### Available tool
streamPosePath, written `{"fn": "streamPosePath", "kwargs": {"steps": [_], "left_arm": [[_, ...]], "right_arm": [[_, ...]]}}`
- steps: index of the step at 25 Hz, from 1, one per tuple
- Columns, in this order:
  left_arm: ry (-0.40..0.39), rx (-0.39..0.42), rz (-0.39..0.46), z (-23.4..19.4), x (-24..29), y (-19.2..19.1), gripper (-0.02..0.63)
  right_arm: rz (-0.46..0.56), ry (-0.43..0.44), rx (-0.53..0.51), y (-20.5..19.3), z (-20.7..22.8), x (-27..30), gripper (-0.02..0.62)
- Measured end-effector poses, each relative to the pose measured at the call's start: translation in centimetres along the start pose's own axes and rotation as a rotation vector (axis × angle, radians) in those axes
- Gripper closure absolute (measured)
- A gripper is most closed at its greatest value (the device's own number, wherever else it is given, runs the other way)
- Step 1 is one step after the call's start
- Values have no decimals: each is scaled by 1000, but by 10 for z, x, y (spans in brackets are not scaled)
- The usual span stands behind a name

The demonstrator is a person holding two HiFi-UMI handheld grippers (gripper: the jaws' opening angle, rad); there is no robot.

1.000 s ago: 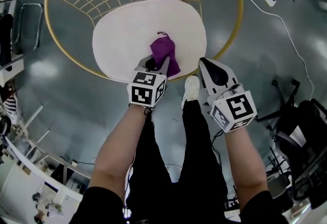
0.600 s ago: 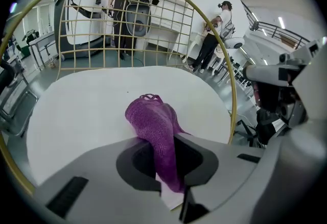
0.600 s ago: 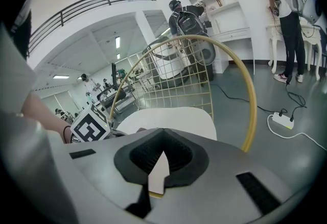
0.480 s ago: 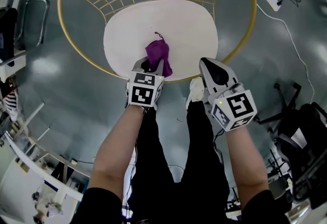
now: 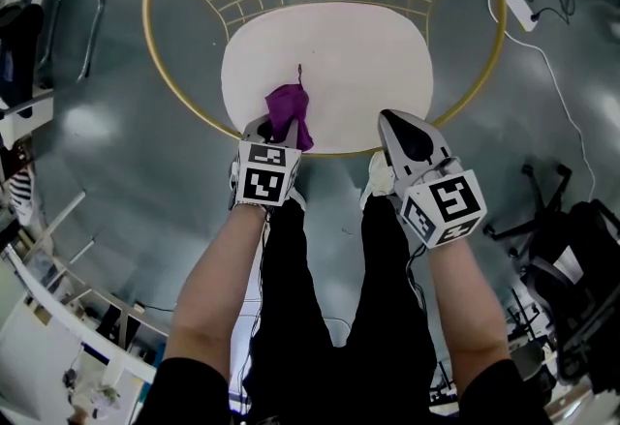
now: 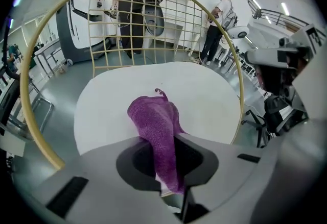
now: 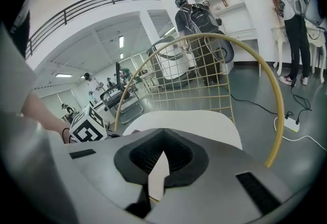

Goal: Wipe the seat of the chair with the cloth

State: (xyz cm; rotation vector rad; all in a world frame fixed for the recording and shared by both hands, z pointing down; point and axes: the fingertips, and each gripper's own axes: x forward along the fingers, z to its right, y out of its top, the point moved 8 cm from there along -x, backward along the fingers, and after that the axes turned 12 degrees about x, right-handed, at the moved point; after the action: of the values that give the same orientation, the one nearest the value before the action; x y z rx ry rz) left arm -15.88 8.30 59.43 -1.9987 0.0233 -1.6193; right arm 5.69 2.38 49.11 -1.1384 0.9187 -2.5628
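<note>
The white seat (image 5: 358,65) has slid right in the head view over the last second. So the purple cloth (image 5: 288,111) now sits at its lower-left front edge rather than right of the middle, which looks like one stroke done and plenty of seat left. The left gripper (image 5: 274,129) has its jaws pinching the cloth, and the right gripper (image 5: 395,123) hangs at the seat's lower right, jaws pressed together on nothing.

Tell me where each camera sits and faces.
Head view: on the head, steeply down at the seat; forearms, legs, left claw, right claw show.
Left gripper view: on left claw, facing the chair back; jaws clamp the cloth.
Right gripper view: on right claw, facing the seat; jaws together, empty.
All share the seat.
</note>
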Motion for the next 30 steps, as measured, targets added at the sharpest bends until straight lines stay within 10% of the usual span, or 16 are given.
{"fn": "streamPosePath", "kwargs": {"steps": [30], "left_arm": [[104,-28,-67,-51,-48,-33,540]], "right_arm": [[13,1,-4,2,-55,12,583]]}}
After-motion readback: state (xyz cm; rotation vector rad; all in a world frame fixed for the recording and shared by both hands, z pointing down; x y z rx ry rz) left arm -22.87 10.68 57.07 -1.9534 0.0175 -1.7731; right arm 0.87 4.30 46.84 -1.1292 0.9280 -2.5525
